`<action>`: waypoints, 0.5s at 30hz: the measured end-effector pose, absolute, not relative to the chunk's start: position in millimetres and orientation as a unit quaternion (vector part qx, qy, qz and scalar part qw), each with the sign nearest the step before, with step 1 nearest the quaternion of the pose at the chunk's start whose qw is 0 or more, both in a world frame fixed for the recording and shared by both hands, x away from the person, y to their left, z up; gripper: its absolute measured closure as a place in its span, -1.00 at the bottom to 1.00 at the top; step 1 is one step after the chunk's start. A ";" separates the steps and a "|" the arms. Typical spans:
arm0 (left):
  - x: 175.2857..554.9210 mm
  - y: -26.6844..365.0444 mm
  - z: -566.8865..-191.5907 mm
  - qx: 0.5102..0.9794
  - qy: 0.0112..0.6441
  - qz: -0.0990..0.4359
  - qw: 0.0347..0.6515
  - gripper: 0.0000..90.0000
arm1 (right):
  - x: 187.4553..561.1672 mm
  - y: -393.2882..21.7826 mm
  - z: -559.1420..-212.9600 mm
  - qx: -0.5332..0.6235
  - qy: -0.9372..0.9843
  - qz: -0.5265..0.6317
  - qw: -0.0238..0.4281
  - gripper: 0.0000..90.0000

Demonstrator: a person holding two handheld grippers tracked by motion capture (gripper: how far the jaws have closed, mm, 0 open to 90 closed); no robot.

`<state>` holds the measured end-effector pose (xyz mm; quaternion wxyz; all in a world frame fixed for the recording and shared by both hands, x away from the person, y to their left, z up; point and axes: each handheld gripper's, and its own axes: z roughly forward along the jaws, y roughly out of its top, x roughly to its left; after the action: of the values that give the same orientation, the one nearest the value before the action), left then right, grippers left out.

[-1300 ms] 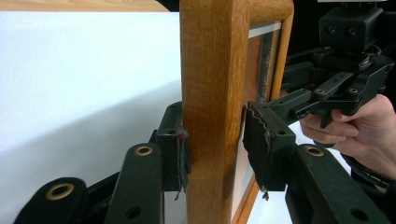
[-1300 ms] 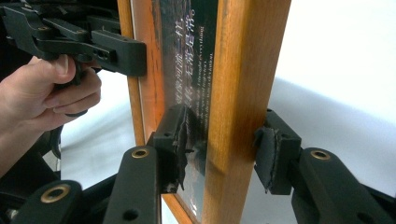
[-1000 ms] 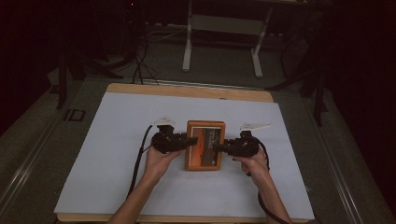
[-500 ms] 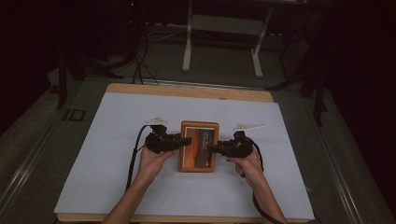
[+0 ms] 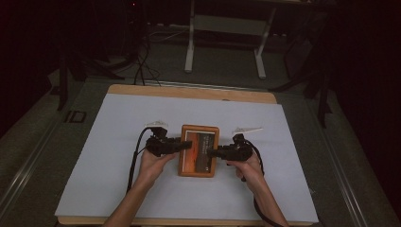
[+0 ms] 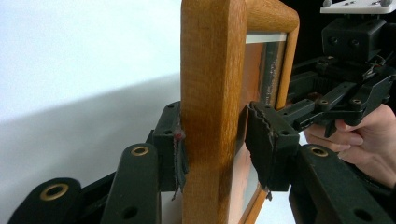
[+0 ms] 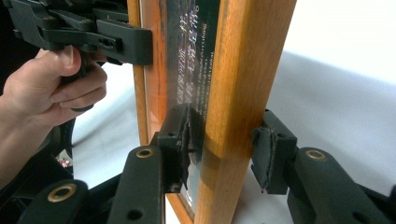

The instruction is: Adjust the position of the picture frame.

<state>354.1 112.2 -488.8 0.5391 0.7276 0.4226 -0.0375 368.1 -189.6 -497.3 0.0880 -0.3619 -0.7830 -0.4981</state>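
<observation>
Wooden frame [image 5: 199,150] lies near the middle of my desk [image 5: 118,118], its orange print with a dark band facing up. My left tool [image 5: 185,144] comes in from nine o'clock and straddles the frame's left rail. In the left gripper view that rail [image 6: 212,107] stands between my two pads: the pad at nine o'clock [image 6: 176,149] touches the wood, while the pad at three o'clock [image 6: 266,144] sits a little off it, over the glass. So that tool is spread around the rail, not squeezing it.

My right tool [image 5: 213,153] comes in from three o'clock and straddles the right rail. In the right gripper view the rail [image 7: 243,102] runs up between the pads: the pad at nine o'clock [image 7: 180,144] rests against the glass side, and the pad at three o'clock [image 7: 268,154] stands just clear of the wood. That tool is likewise spread around the rail.

White sheeting covers the desk, with a bare wooden edge [image 5: 189,92] at twelve o'clock. Cables trail from both tools toward six o'clock. Beyond the desk, at twelve o'clock, a grey stand [image 5: 224,28] rests on the dark floor.
</observation>
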 end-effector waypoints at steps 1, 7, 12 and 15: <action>354.3 112.4 -489.3 0.727 0.423 -0.038 0.539 0.30 | 368.1 -189.6 -497.3 -0.362 -0.783 -0.498 0.088 0.33; 357.0 115.8 -493.5 0.729 0.430 -0.046 0.531 0.27 | 367.9 -185.4 -500.2 -0.363 -0.788 -0.489 0.092 0.35; 359.0 118.6 -498.2 0.721 0.438 -0.055 0.534 0.25 | 369.1 -181.8 -501.6 -0.367 -0.788 -0.485 0.094 0.36; 358.2 119.0 -499.1 0.717 0.446 -0.055 0.532 0.25 | 370.4 -181.4 -502.2 -0.371 -0.786 -0.486 0.099 0.36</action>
<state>358.2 119.0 -499.1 0.5321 0.7174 0.4462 -0.0554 370.4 -181.4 -502.2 0.0991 -0.3705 -0.7855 -0.4856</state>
